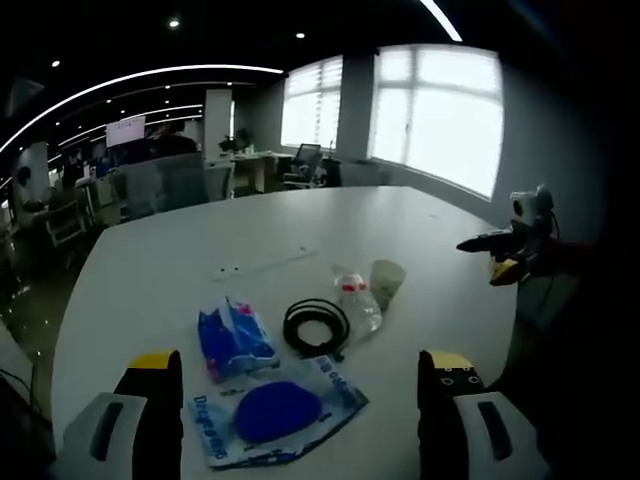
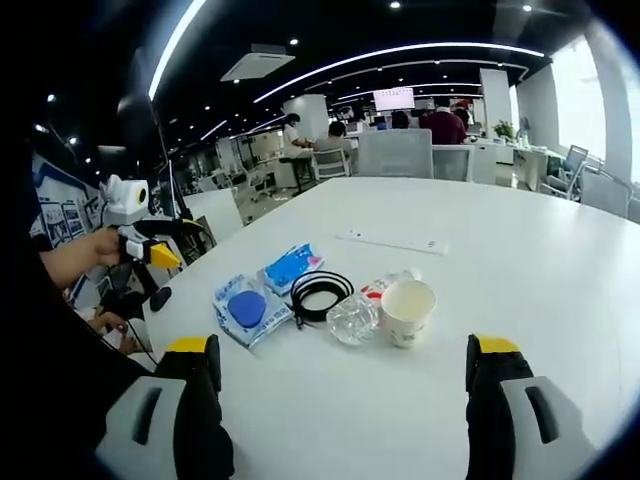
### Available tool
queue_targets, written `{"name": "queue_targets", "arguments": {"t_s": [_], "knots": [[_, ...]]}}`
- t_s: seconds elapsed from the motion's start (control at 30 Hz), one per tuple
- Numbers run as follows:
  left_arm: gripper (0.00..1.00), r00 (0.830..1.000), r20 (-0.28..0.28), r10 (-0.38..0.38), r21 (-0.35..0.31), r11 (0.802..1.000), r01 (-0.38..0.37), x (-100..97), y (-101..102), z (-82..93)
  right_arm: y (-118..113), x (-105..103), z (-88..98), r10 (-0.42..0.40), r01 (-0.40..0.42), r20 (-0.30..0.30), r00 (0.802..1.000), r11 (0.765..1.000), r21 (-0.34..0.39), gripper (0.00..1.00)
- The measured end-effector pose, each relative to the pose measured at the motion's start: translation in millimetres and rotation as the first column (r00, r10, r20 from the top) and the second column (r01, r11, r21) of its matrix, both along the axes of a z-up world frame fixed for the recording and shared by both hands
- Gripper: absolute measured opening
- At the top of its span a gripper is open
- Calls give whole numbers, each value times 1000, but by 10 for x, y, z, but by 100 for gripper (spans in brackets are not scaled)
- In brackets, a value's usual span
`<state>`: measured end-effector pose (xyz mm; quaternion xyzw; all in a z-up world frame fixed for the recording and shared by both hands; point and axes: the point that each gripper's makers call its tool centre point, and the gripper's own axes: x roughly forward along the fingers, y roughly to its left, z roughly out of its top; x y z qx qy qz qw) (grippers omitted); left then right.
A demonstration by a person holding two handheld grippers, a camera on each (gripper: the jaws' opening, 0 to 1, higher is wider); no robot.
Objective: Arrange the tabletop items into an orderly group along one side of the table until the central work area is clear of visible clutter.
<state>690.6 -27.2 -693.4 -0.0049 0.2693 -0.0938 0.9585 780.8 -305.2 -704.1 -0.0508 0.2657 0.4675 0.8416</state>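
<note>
Left gripper view showed the left gripper (image 1: 300, 400) released, jaws wide apart and holding nothing, above the near edge of the white desk (image 1: 200, 260); between and just ahead of its jaws lay a blue-disc packet (image 1: 277, 411), with a blue pouch (image 1: 235, 337), a black cable coil (image 1: 316, 326), a clear bottle (image 1: 358, 300) on its side and a paper cup (image 1: 386, 281) farther ahead. Right gripper view showed the right gripper (image 2: 340, 385) also released and empty, the same cluster just ahead of it, the cup (image 2: 408, 311) nearest its right jaw, the bottle (image 2: 355, 318) touching the cup.
</note>
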Motion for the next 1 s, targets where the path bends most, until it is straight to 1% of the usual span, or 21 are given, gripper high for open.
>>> {"name": "queue_targets", "arguments": {"t_s": [0.2,0.37,0.43,0.67,0.93,1.0], "knots": [[96,1000,-7,3,5,1000,-3,18,32,-36,-8,0,-20,-10,10,-2,1000,1000,0,99],[98,1000,-24,11,14,1000,-10,18,47,-93,-22,-9,-58,-21,21,-4,1000,1000,-5,99],[100,1000,-30,8,13,1000,-8,18,41,-110,-29,-6,-63,-23,23,-4,1000,1000,-6,99],[100,1000,-10,12,-5,1000,-12,23,50,-76,-31,39,-53,-17,17,3,1000,1000,-9,100],[100,1000,-21,17,-4,1000,-17,7,66,-121,2,50,-56,-12,13,9,1000,1000,-17,100],[99,1000,-26,16,6,1000,-16,8,78,-148,9,50,-58,-14,14,8,1000,1000,-16,100]]}}
